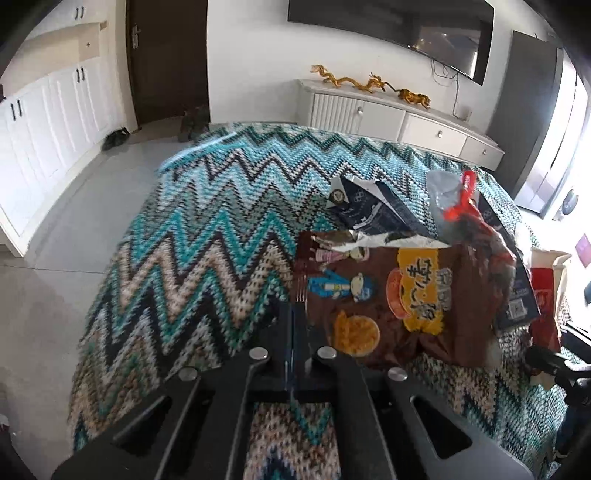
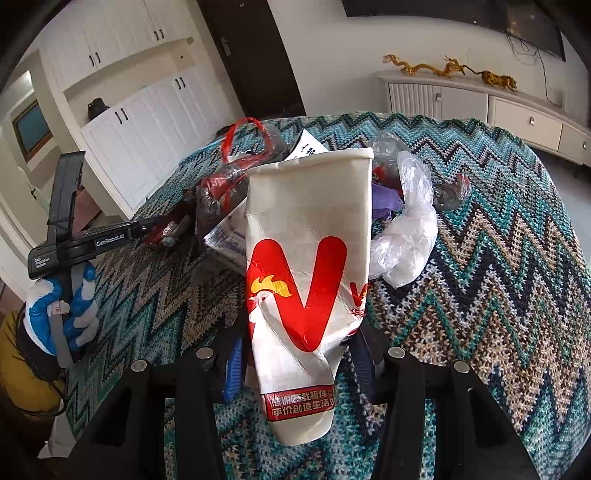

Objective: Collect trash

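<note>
My left gripper [image 1: 295, 314] is shut on the near left corner of a brown snack bag [image 1: 399, 295] with cartoon figures, which lies on a zigzag-patterned cloth [image 1: 207, 236]. Beyond the bag lie a dark blue wrapper [image 1: 369, 206] and a clear bag with red handles [image 1: 461, 199]. My right gripper [image 2: 295, 354] is shut on a crushed white paper cup [image 2: 310, 251] with a red V and a rooster, held upright above the cloth. Behind the cup lies the trash pile [image 2: 236, 184] and a crumpled clear plastic bag [image 2: 410, 229]. The left gripper [image 2: 110, 236] shows at the left of the right wrist view.
The cloth [image 2: 498, 258] covers a table. White cabinets [image 1: 44, 122] stand to the left, a dark door [image 1: 166, 55] behind. A low white sideboard [image 1: 399, 118] with gold dragon figures stands under a wall TV [image 1: 399, 26]. Tiled floor [image 1: 55, 258] lies left of the table.
</note>
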Demonstrator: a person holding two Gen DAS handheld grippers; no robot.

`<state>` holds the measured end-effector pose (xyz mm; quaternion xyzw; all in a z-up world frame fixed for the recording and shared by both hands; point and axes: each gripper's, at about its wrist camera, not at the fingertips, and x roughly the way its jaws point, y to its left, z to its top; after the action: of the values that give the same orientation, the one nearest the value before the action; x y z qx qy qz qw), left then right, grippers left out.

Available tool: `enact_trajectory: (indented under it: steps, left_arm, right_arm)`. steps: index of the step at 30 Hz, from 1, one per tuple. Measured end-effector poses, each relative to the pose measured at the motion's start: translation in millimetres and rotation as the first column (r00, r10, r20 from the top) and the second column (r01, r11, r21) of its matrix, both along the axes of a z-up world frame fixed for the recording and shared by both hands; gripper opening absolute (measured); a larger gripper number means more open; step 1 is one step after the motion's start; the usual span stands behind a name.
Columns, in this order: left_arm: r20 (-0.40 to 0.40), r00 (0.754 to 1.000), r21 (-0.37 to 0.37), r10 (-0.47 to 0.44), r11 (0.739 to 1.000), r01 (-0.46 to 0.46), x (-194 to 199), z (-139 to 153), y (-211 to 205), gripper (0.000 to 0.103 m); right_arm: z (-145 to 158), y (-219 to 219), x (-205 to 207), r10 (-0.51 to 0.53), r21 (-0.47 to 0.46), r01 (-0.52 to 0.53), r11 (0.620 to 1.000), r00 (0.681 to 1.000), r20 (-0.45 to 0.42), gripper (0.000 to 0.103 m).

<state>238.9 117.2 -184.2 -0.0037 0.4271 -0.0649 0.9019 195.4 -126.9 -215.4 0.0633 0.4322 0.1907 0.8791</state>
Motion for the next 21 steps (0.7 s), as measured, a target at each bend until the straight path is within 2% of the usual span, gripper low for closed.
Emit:
enact_trajectory:
  steps: [5, 10, 21]
  left_arm:
    - [0.065, 0.997, 0.054, 0.041, 0.998, -0.044, -30, 20, 0, 0.0]
    - [0.131, 0.989, 0.073, 0.062, 0.995, -0.072, -61, 43, 1, 0.0]
    - [0.254, 0.967, 0.155, 0.033, 0.985, -0.074, -120, 84, -18, 0.0]
  right_arm:
    - [9, 1, -16, -0.004, -0.002, 0.004, 1.0, 1.0, 0.022, 0.048]
    - [22, 2, -33, -0.002, -0.01, 0.003, 1.0, 0.999, 0.047, 0.048]
    - [49, 3, -63, 0.011, -0.014, -0.009, 1.0, 0.994, 0.106, 0.048]
